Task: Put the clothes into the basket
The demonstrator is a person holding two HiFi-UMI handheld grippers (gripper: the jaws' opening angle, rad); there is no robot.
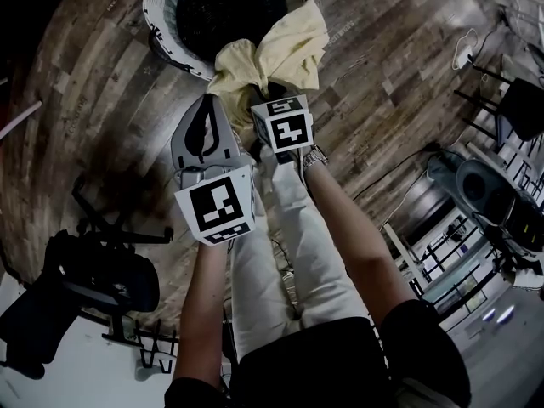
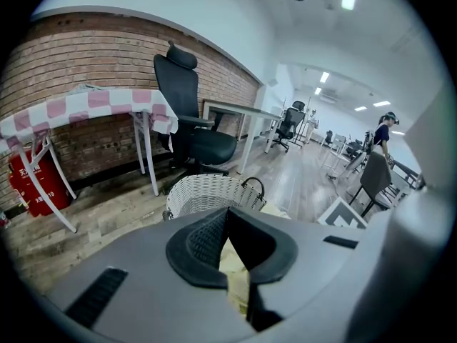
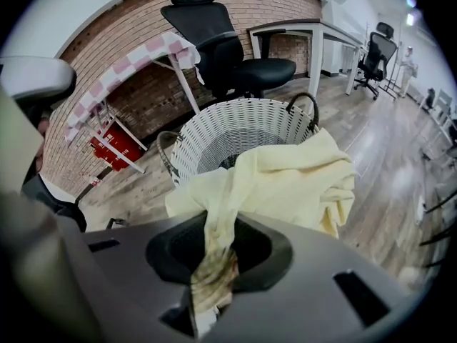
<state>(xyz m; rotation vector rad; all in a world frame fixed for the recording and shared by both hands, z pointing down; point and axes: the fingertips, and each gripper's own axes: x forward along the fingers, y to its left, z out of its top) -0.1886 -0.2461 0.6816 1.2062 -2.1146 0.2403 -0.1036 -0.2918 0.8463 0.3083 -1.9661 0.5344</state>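
Yellow fabric, 1 pale garment [image 1: 280, 49], hung bunched from 2 hand-held grippers at the near edge of the white woven basket [image 1: 157, 11], which stood on the wooden floor [image 1: 408, 75]. The left gripper [image 1: 217, 100] had its jaws closed on a fold of the garment, a strip of yellow showing between the pads. The right gripper [image 1: 268, 87] pinched a twisted hank of the same cloth, its jaws nearly together, while the rest spread out ahead and hid part of the basket's near rim. Whether the cloth touched the rim I could not tell. Beyond the basket stood a black office chair [image 3: 235, 41], a table [image 2: 86, 109] under a pink-and-white checked cover, and a brick wall [image 2: 78, 56].
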